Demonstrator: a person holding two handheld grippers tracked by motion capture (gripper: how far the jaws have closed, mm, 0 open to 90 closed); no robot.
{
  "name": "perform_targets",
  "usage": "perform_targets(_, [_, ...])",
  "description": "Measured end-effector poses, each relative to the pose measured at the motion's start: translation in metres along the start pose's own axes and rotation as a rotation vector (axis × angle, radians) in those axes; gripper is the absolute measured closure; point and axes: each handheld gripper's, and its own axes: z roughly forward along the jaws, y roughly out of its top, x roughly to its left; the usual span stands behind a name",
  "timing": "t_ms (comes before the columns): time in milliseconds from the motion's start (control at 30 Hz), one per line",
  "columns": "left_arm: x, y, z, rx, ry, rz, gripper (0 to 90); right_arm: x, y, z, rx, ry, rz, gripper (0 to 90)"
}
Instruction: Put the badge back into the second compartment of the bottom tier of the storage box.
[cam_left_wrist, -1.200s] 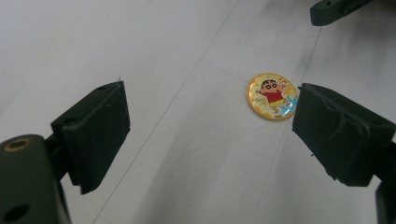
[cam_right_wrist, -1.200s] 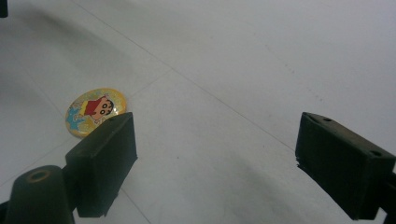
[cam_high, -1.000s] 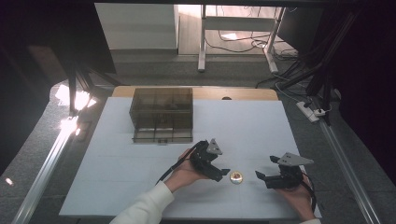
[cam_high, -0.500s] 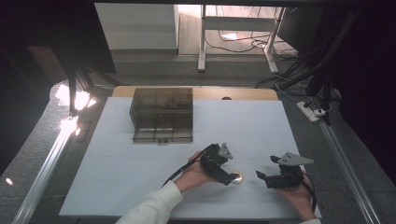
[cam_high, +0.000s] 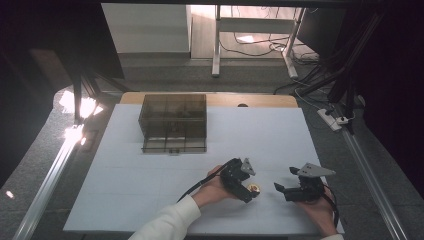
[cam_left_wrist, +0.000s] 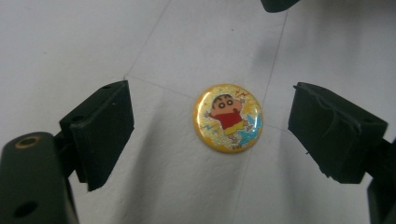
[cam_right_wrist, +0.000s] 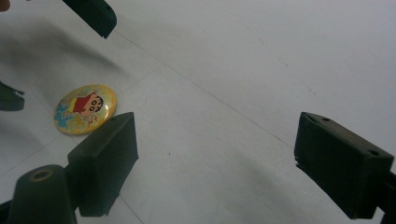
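A small round yellow badge (cam_high: 254, 189) with a cartoon figure lies flat on the white table (cam_high: 150, 190). My left gripper (cam_high: 250, 191) hangs right over it, open, and in the left gripper view the badge (cam_left_wrist: 228, 117) sits between the two black jaws without touching them. My right gripper (cam_high: 281, 189) stands open a short way to the right of the badge, low above the table. In the right gripper view the badge (cam_right_wrist: 85, 108) lies beyond the left jaw, and nothing is between the jaws.
A dark see-through box (cam_high: 173, 122) with compartments stands at the back of the table, left of centre. A sleeved forearm (cam_high: 172, 220) comes in from the bottom. Cables and table legs lie on the floor beyond the far edge.
My left gripper has moved right and down toward the badge and now straddles it. The right gripper has stayed almost where it was.
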Motion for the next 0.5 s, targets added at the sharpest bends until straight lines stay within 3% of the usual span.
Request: perform_targets(500, [-0.0065,0.0037,0.0113,0.038,-0.021,0.046,20.8,-0.0002,-0.0002,0.0006,0.006,-0.006,0.003,13.3])
